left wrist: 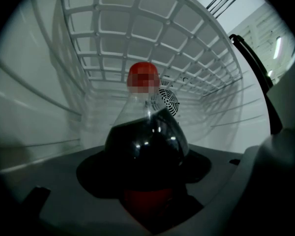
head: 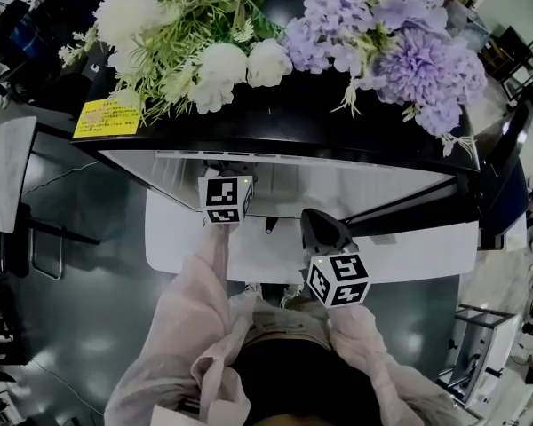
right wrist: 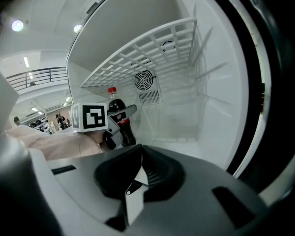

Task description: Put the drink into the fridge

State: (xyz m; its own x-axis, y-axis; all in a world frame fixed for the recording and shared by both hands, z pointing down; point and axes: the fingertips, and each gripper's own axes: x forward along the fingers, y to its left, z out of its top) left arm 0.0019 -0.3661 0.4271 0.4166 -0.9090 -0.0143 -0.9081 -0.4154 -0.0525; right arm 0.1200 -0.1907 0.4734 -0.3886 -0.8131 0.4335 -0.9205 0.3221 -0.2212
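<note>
Left hand-held gripper (right wrist: pixel 117 117) is clamped on the cola bottle (left wrist: pixel 146 141), which stands upright inside the fridge (right wrist: pixel 191 107), with the wire shelf (left wrist: pixel 137 23) at twelve o'clock. Right hand-held gripper (right wrist: pixel 133 191) sits at five o'clock of the left one, jaws together and empty.

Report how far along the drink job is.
Done: the fridge stands open and the cola bottle is inside it, under the wire shelf. In hand: the left tongs grip the bottle upright. Left: set it down, let go, pull out. Whether it already rests on the fridge floor I cannot tell. The right tongs are shut and empty.
</note>
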